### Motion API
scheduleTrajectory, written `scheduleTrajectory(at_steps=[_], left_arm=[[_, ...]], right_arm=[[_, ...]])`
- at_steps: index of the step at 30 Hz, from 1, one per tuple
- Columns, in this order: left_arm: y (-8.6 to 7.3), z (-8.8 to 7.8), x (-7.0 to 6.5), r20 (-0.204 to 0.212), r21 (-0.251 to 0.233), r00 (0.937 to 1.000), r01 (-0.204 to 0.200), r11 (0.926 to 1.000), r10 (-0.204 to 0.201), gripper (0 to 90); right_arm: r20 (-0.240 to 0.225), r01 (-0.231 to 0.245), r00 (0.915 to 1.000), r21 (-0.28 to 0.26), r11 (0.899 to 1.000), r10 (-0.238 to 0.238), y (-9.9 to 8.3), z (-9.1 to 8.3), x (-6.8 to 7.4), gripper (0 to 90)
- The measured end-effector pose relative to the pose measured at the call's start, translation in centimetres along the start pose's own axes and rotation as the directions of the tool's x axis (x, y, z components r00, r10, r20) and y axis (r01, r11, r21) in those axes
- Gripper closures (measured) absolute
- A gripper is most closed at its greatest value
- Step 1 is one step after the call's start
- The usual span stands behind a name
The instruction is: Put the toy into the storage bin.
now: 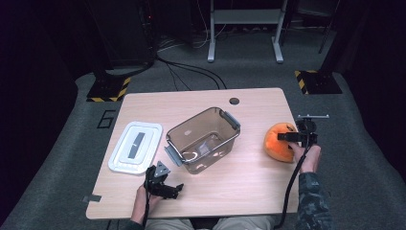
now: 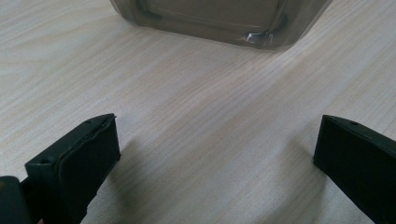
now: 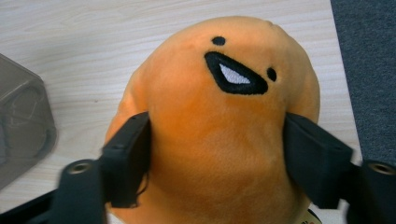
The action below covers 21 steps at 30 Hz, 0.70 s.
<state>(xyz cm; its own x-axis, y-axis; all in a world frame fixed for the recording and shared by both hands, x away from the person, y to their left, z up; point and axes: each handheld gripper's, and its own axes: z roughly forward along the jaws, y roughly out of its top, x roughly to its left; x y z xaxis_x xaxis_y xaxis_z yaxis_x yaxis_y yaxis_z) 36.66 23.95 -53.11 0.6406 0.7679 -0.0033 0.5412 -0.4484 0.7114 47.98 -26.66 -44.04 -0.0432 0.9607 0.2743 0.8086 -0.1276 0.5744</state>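
Observation:
An orange plush toy [image 1: 279,142] with a stitched black mouth lies near the table's right edge. My right gripper [image 1: 290,137] comes at it from the right, and in the right gripper view the toy [image 3: 219,70] sits between the two black pads [image 3: 132,158], which dent its soft sides. At the front left, my left gripper [image 1: 178,189] rests low over the wooden table [image 1: 239,191]. In the left gripper view its jaws [image 2: 217,123] stand wide apart over bare wood with nothing between them.
A clear brownish plastic bin [image 1: 225,120] with grey handles stands mid-table, just beyond the left gripper [image 2: 210,23] and left of the toy [image 3: 23,121]. Its white lid [image 1: 135,146] lies flat at the left. Grey carpet borders the table's right edge.

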Motion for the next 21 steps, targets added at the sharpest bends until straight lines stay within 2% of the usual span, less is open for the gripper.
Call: scheduleTrajectory(at_steps=[1, 2, 3, 4, 9, 12, 14, 15, 16, 17, 18, 19, 20, 21], left_arm=[[0.0, 0.0, 0.0, 0.000, 0.005, 1.0000, -0.005, 1.0000, 0.005, 0.1], [0.0, 0.0, 0.0, 0.000, 0.005, 1.0000, -0.005, 1.0000, 0.005, 0.1], [0.0, -0.1, 0.0, -0.001, 0.008, 1.0000, -0.005, 1.0000, 0.005, 0.1], [0.0, -0.1, 0.0, -0.002, 0.010, 1.0000, -0.005, 0.9999, 0.005, 0.1], [0.0, -0.1, 0.0, -0.002, 0.010, 1.0000, -0.005, 0.9999, 0.005, 0.1], [0.0, -0.1, 0.0, -0.003, 0.010, 1.0000, -0.005, 0.9999, 0.005, 0.1], [0.0, -0.1, 0.0, -0.002, 0.010, 1.0000, -0.005, 0.9999, 0.005, 0.1], [0.0, -0.1, 0.0, -0.002, 0.010, 1.0000, -0.005, 0.9999, 0.005, 0.1], [0.0, -0.1, 0.0, -0.002, 0.010, 1.0000, -0.005, 0.9999, 0.005, 0.1], [0.0, -0.1, 0.0, -0.002, 0.010, 1.0000, -0.005, 0.9999, 0.005, 0.1], [0.0, -0.1, 0.0, -0.002, 0.010, 1.0000, -0.005, 0.9999, 0.005, 0.1], [0.0, -0.1, 0.0, -0.003, 0.010, 1.0000, -0.005, 0.9999, 0.005, 0.1], [0.0, -0.1, 0.0, -0.003, 0.010, 1.0000, -0.005, 0.9999, 0.005, 0.1], [0.0, -0.1, 0.0, -0.002, 0.010, 1.0000, -0.005, 0.9999, 0.005, 0.1]], right_arm=[[-0.002, -0.002, 1.0000, 0.003, 1.000, 0.002, 0.0, 0.1, 0.0, 35.0], [-0.002, -0.002, 1.0000, 0.003, 1.000, 0.002, 0.0, 0.1, 0.0, 35.0], [0.002, 0.009, 1.0000, -0.006, 1.000, -0.009, 0.0, 0.1, 0.1, 42.2], [0.003, 0.006, 1.0000, -0.001, 1.000, -0.006, 0.0, 0.1, 0.2, 44.5], [0.015, 0.069, 0.9975, -0.029, 0.997, -0.069, 0.2, -0.3, 0.8, 54.4], [0.019, 0.128, 0.9917, -0.037, 0.991, -0.127, 0.3, -0.6, 1.5, 56.2], [0.004, 0.177, 0.9843, -0.041, 0.983, -0.177, 0.4, -0.7, 2.0, 56.4], [-0.007, 0.220, 0.9754, -0.043, 0.975, -0.220, 0.4, -0.8, 2.5, 56.4], [-0.007, 0.220, 0.9754, -0.043, 0.975, -0.220, 0.4, -0.8, 2.5, 56.4], [-0.004, 0.261, 0.9652, -0.018, 0.965, -0.261, 0.5, -0.8, 3.3, 56.4], [-0.006, 0.288, 0.9577, -0.012, 0.958, -0.288, 0.6, -0.7, 3.6, 56.4], [-0.012, 0.305, 0.9524, 0.000, 0.952, -0.305, 0.7, -0.7, 4.0, 56.3], [-0.012, 0.305, 0.9524, 0.000, 0.952, -0.305, 0.7, -0.7, 4.0, 56.3], [-0.038, 0.341, 0.9396, 0.012, 0.940, -0.340, 0.7, -0.5, 4.8, 55.6]])
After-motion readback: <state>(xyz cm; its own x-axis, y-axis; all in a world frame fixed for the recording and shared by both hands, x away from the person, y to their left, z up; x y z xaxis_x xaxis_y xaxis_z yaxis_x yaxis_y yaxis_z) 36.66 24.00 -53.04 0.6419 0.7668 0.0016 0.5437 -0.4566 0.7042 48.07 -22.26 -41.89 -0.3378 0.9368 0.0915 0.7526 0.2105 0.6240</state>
